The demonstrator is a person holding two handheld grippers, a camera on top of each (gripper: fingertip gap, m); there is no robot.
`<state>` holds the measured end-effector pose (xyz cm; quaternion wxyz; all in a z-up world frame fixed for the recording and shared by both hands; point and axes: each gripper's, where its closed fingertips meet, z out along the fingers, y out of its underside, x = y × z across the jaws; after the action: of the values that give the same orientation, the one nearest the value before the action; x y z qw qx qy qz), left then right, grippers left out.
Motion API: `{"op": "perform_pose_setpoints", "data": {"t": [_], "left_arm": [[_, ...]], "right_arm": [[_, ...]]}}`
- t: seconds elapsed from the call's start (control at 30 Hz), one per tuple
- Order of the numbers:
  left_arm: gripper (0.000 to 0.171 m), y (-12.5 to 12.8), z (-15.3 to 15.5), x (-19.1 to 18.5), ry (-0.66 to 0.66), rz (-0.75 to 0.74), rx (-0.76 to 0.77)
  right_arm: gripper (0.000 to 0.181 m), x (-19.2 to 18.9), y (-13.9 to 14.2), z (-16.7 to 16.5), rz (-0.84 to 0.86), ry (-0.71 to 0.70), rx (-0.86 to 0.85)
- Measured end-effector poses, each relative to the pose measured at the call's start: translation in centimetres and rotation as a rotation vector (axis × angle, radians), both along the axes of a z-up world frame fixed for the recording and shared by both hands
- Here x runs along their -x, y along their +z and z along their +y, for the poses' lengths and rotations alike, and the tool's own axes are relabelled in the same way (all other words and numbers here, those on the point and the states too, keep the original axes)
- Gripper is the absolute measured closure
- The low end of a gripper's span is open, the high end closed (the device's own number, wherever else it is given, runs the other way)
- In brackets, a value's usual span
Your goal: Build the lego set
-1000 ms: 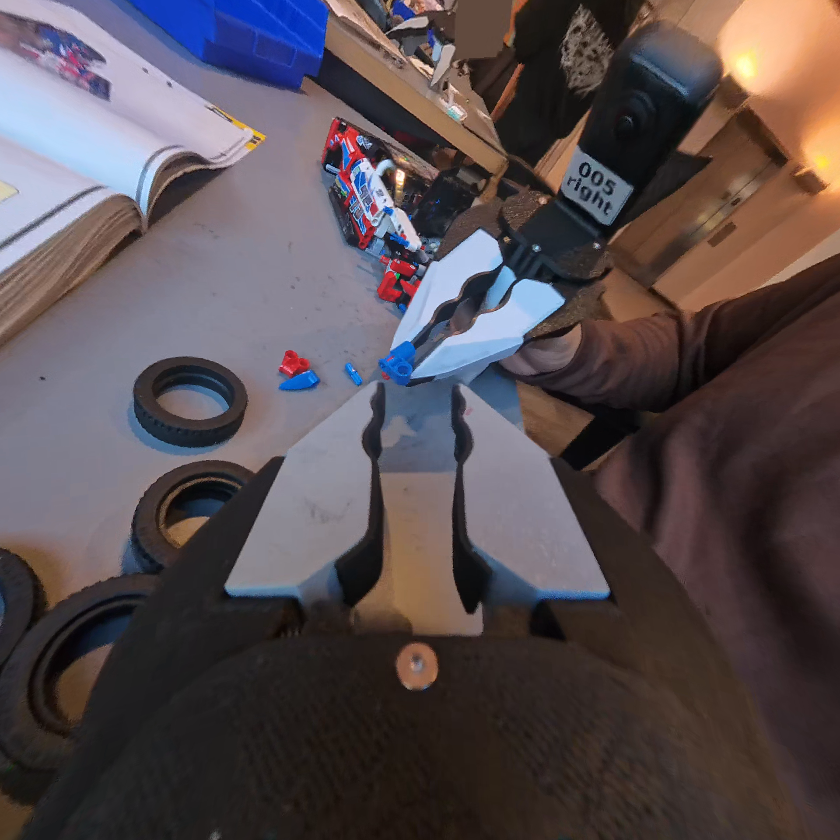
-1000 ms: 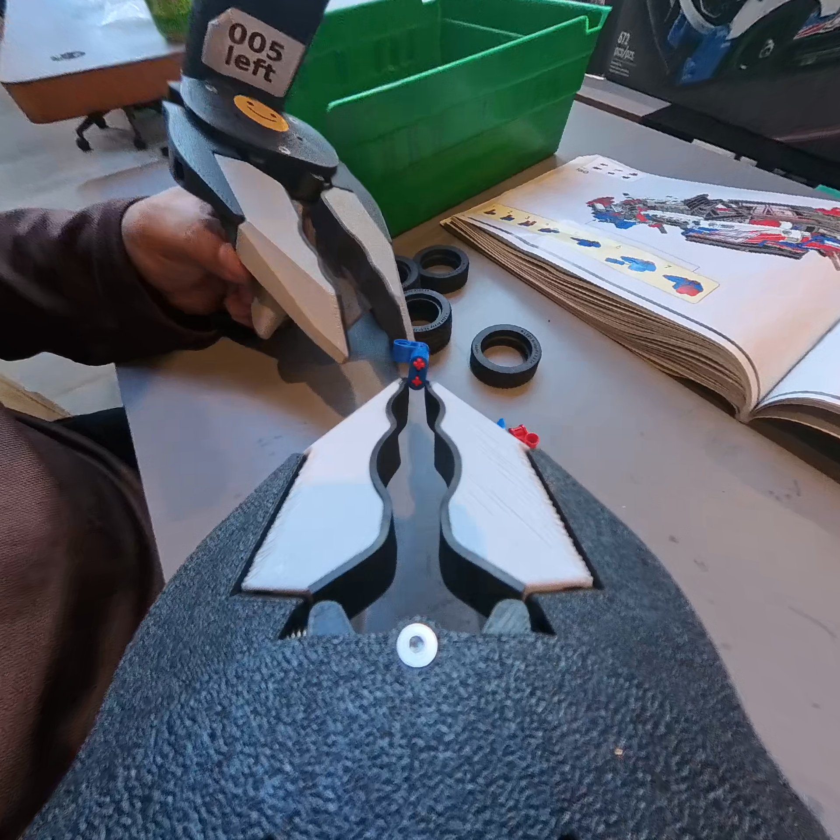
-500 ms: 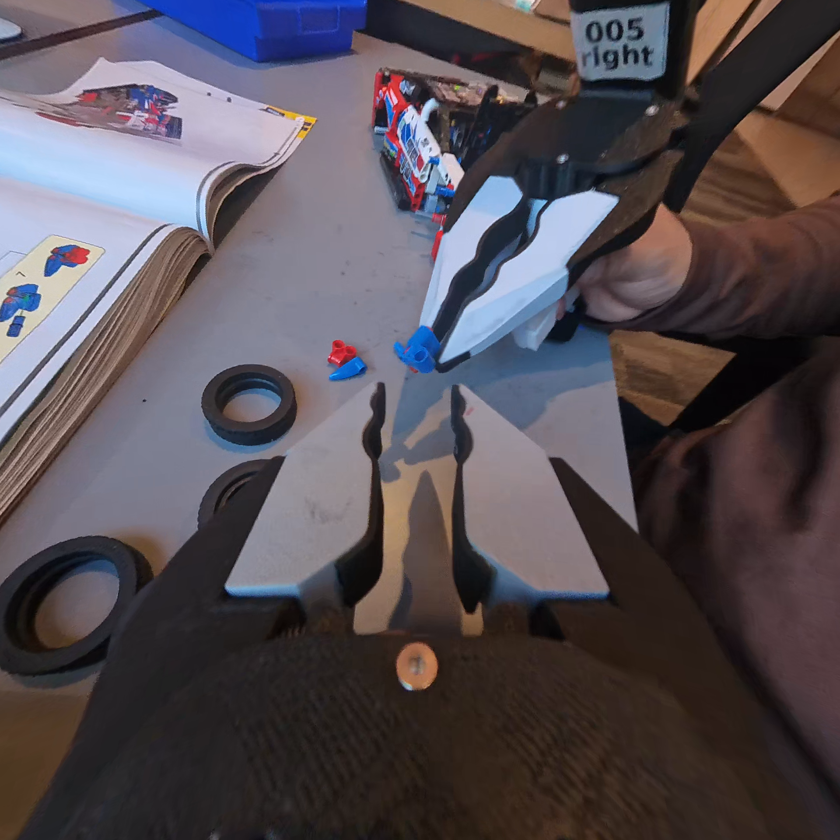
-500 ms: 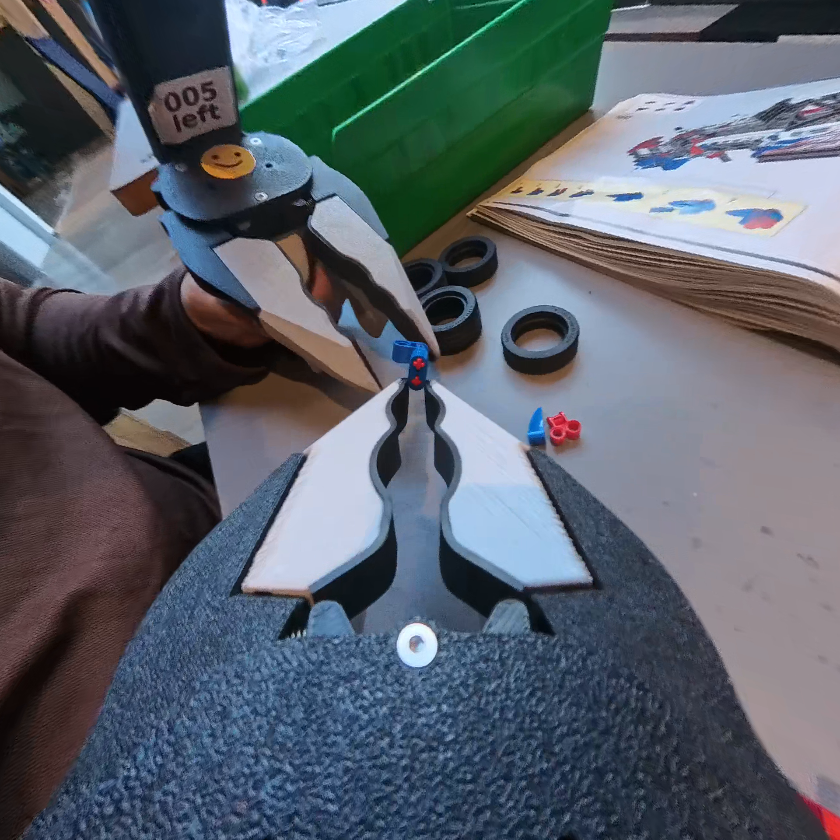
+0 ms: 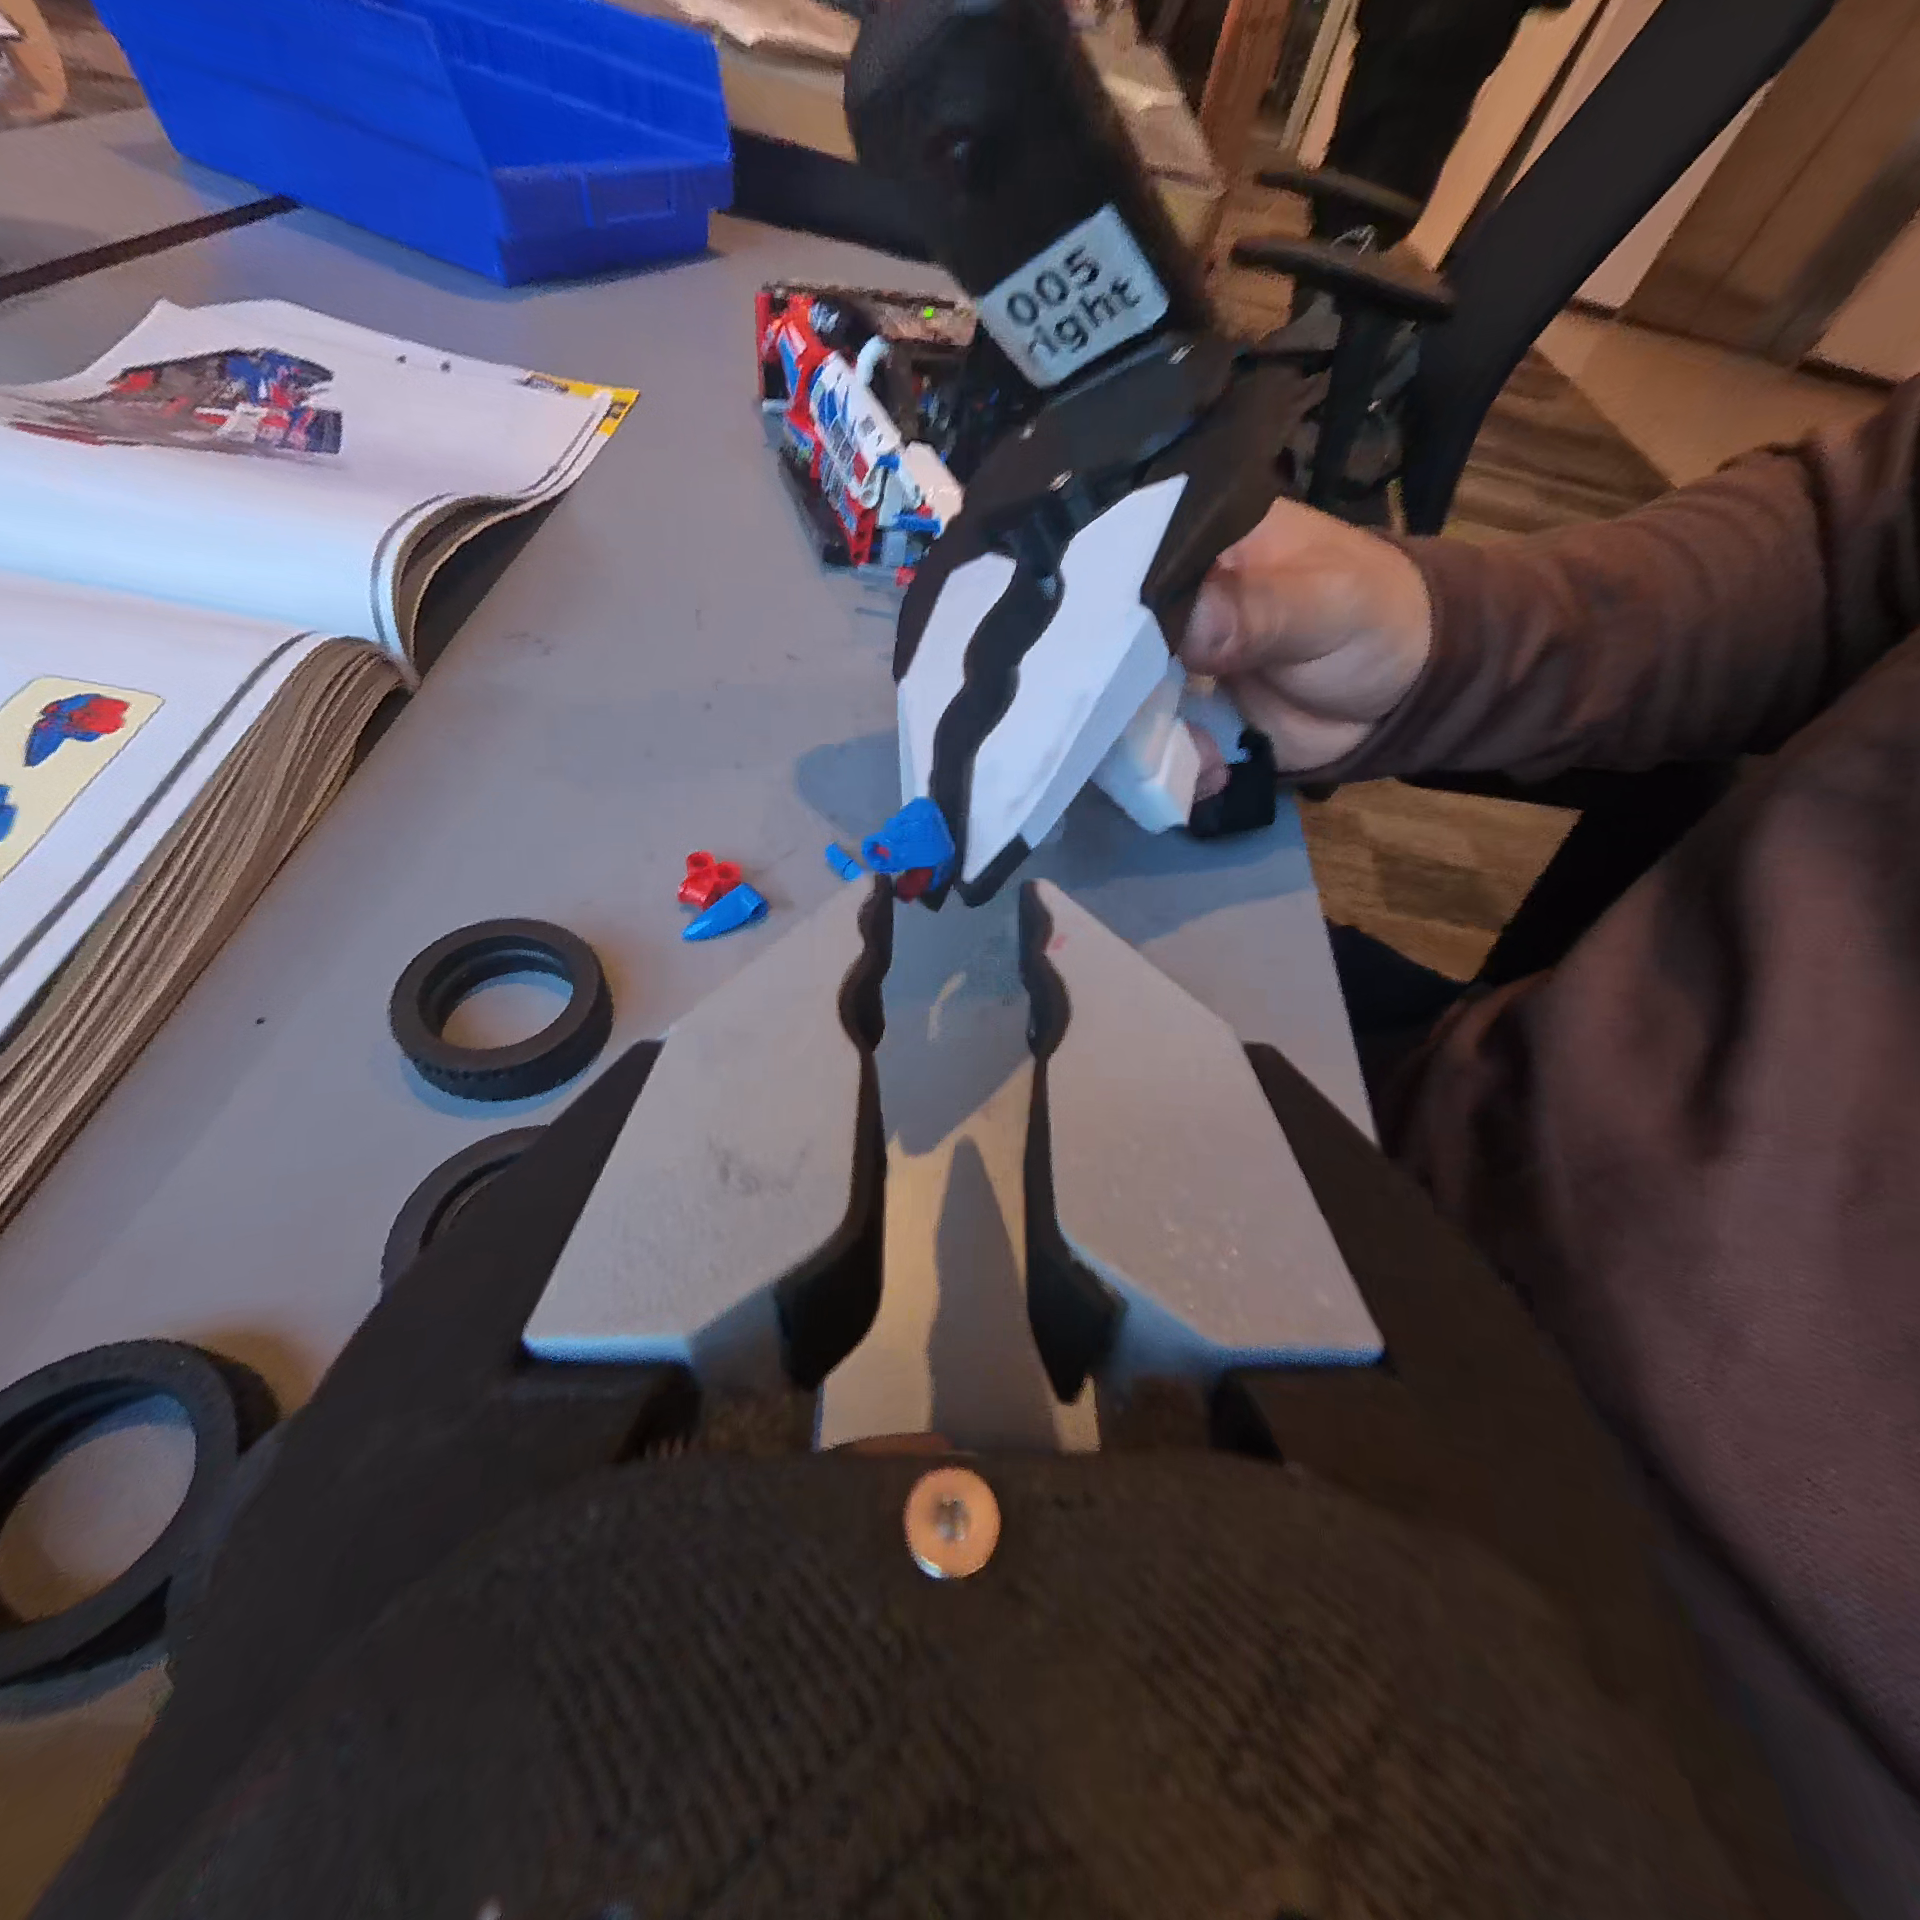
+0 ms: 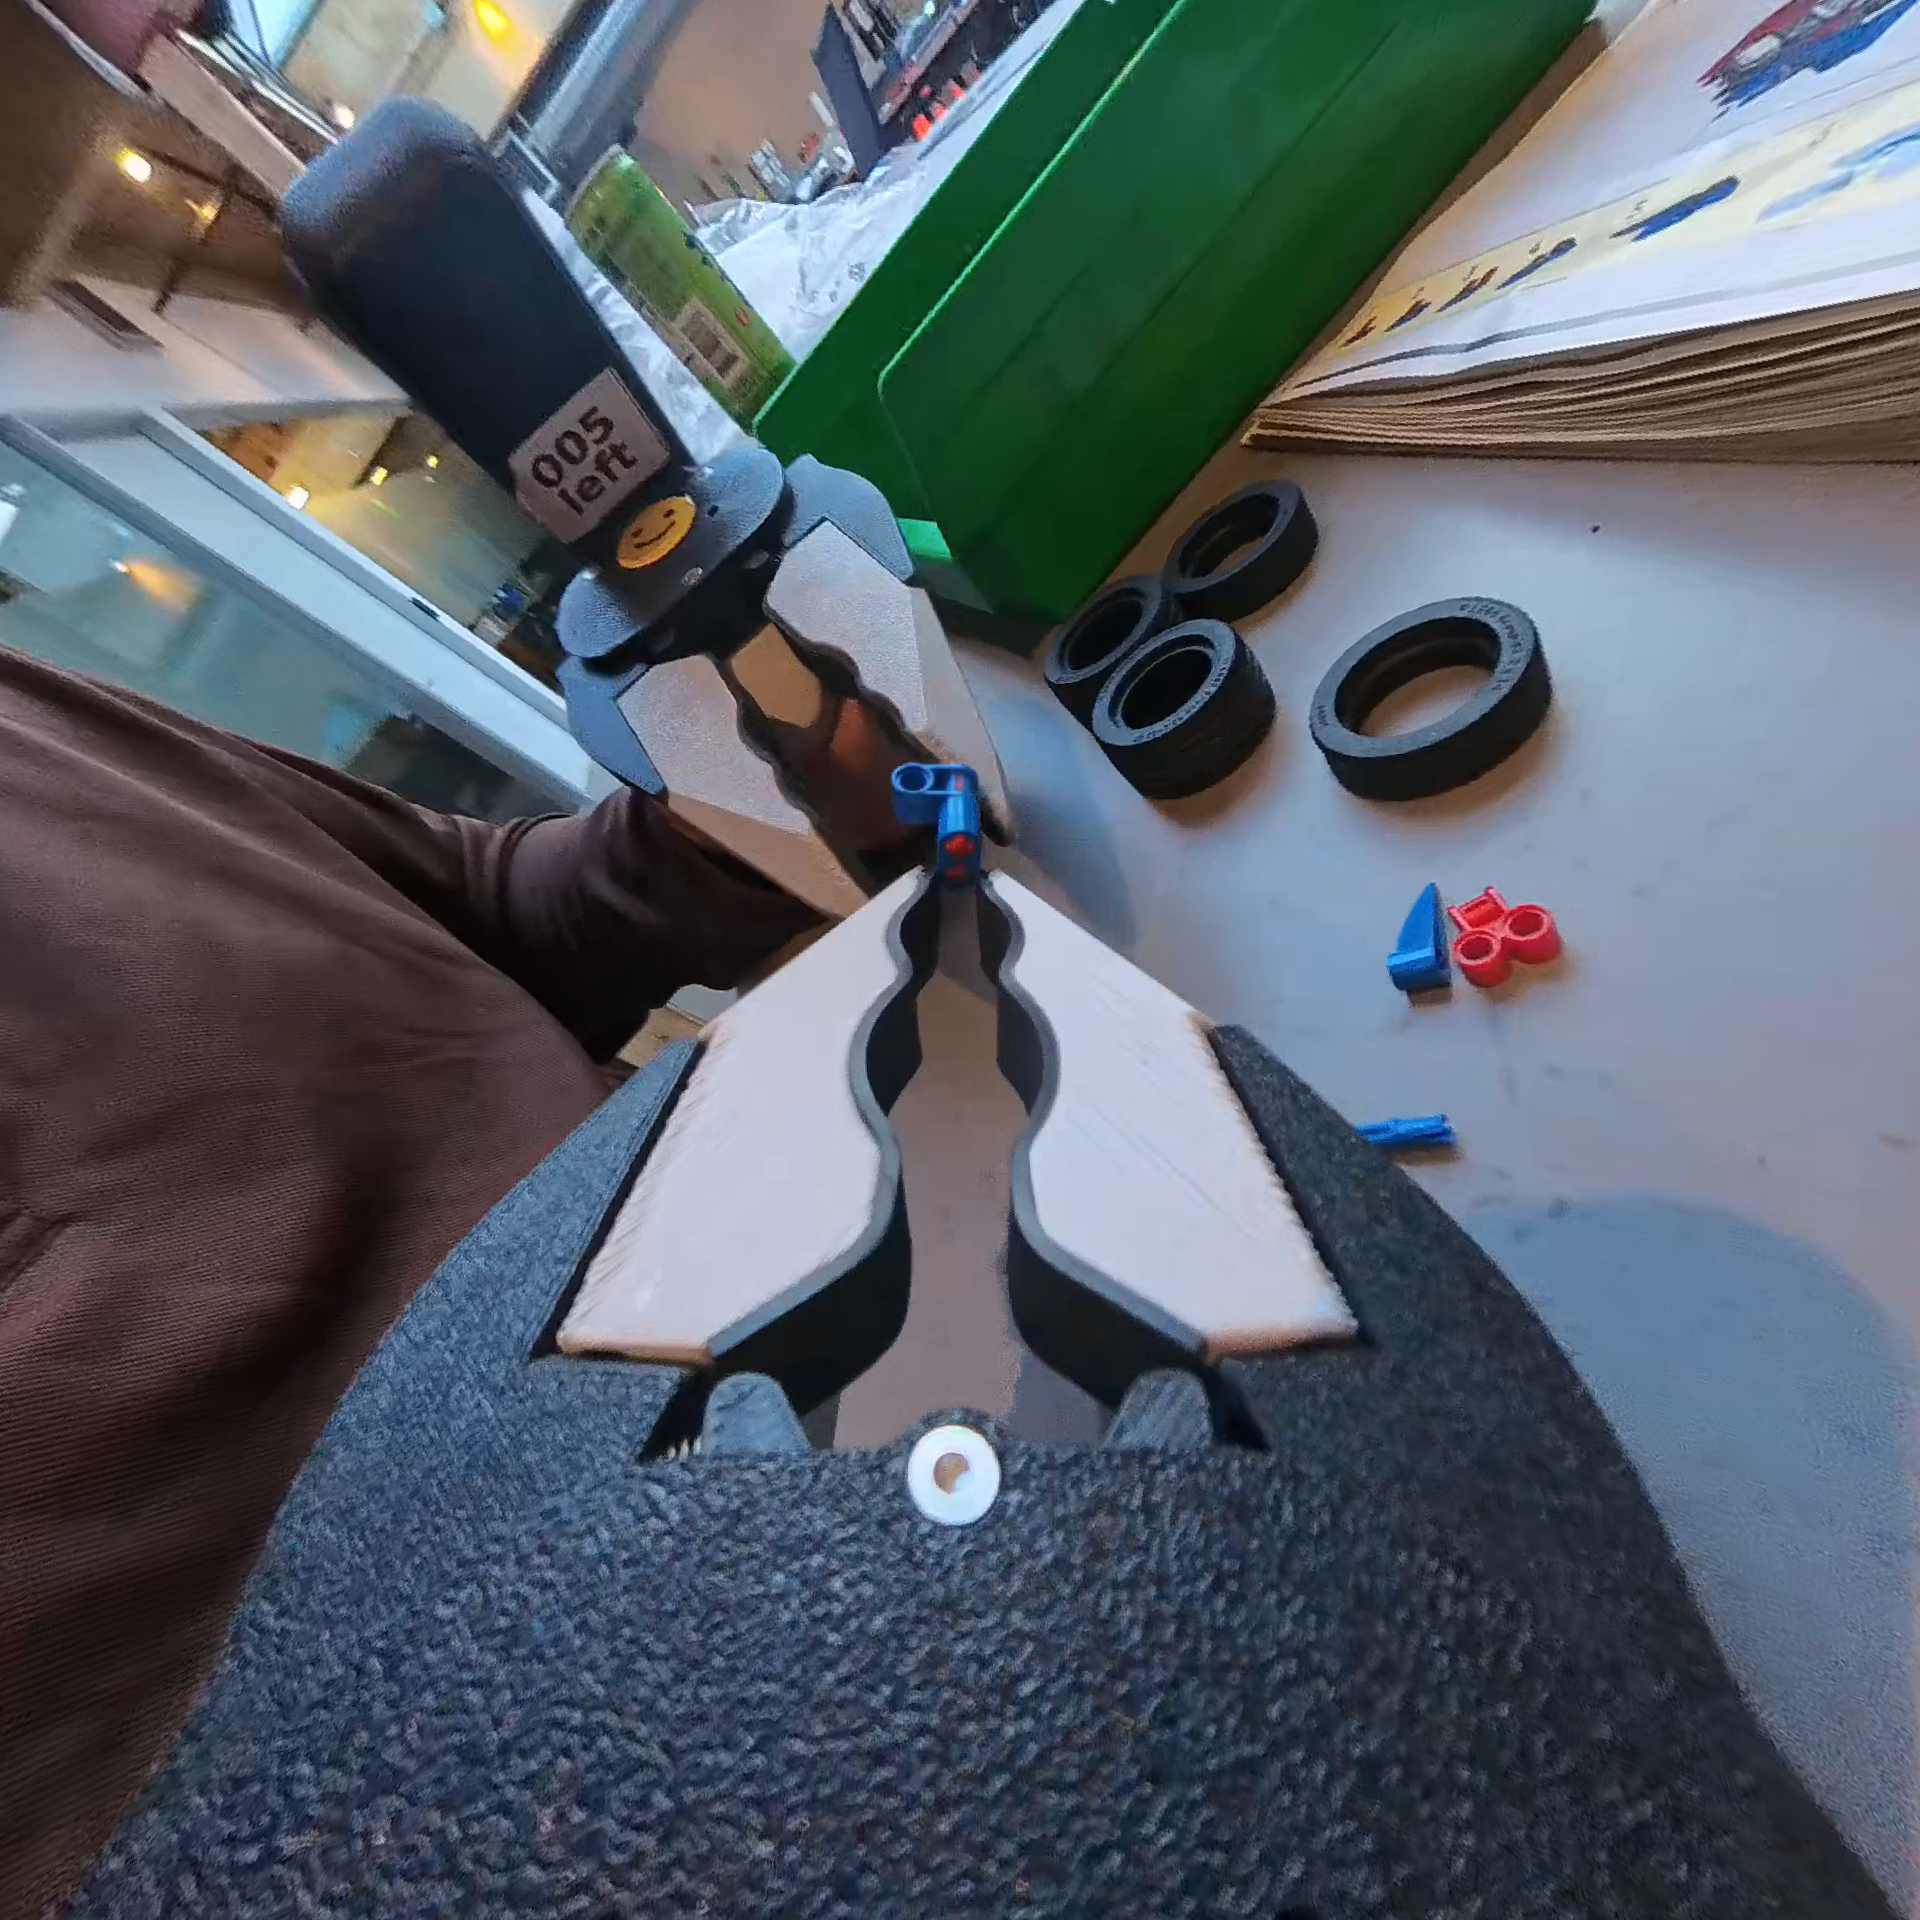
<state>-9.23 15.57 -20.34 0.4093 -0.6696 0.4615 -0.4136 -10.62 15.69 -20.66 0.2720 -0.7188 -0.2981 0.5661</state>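
Note:
My right gripper [image 6: 954, 878] is shut on a small blue connector with a red pin [image 6: 940, 821] and holds it just above the grey table [image 6: 1662, 1039]. My left gripper [image 5: 956, 904] is open and empty, and its tips reach up to that piece [image 5: 909, 836] from the opposite side. In the right wrist view the left gripper's fingers [image 6: 707, 758] stand on either side of the connector. A blue wedge [image 5: 727, 914], a red piece [image 5: 712, 878] and a blue pin [image 5: 842, 860] lie loose on the table close by. The partly built red, white and blue model [image 5: 862, 436] stands farther back.
Several black tyres [image 6: 1429, 712] lie on the table [image 5: 623, 675], some stacked [image 6: 1174, 686]. An open instruction book [image 5: 208, 582] lies to the left of the left gripper. A blue bin [image 5: 436, 125] and a green bin [image 6: 1143, 312] stand behind. The table edge runs close to the person's lap. From either gripper's tips it is about 8 cm to the red piece [image 5: 712, 878]. The right camera catches it too, in the right wrist view [image 6: 1472, 922].
The two grippers have come closer, tip to tip. The right gripper has lowered the blue connector towards the table, and the left gripper's open tips now reach it.

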Motion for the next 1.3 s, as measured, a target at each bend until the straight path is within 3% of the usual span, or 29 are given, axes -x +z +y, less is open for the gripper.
{"op": "perform_pose_setpoints", "data": {"t": [0.17, 0.37, 0.5, 0.83, 1.0, 1.13, 1.2, 1.3], "left_arm": [[0.154, 0.7, -0.4, 0.1, -0.043, -0.072, 0.073], [0.155, 1.7, -1.2, 0.1, -0.068, -0.090, -0.037], [0.158, 3.0, -2.0, 0.2, -0.123, -0.174, -0.012], [0.169, 0.8, 0.0, 0.8, -0.021, -0.084, 0.090], [0.169, 0.0, 1.1, 1.1, 0.039, -0.055, 0.159], [0.170, -2.5, 2.3, 1.7, 0.130, 0.089, 0.244], [0.170, -3.8, 2.2, 1.8, 0.142, 0.165, 0.272], [0.170, -4.6, 2.0, 1.5, 0.134, 0.226, 0.268]], "right_arm": [[0.175, 0.3, 0.7, -0.6, 0.065, 0.044, 0.028], [0.175, 0.5, 1.5, -1.4, 0.166, 0.112, 0.122], [0.181, 0.8, 1.5, -2.2, 0.164, 0.160, 0.130], [0.178, 0.5, 0.7, -1.5, 0.094, 0.111, 0.104], [0.171, -0.3, -1.2, -0.3, -0.118, 0.024, -0.047], [0.167, -2.0, -3.0, 2.2, -0.479, -0.136, -0.437], [0.164, -1.6, -2.6, 2.1, -0.544, -0.133, -0.586], [0.162, -0.5, -3.3, 1.2, -0.568, -0.076, -0.618]]}}
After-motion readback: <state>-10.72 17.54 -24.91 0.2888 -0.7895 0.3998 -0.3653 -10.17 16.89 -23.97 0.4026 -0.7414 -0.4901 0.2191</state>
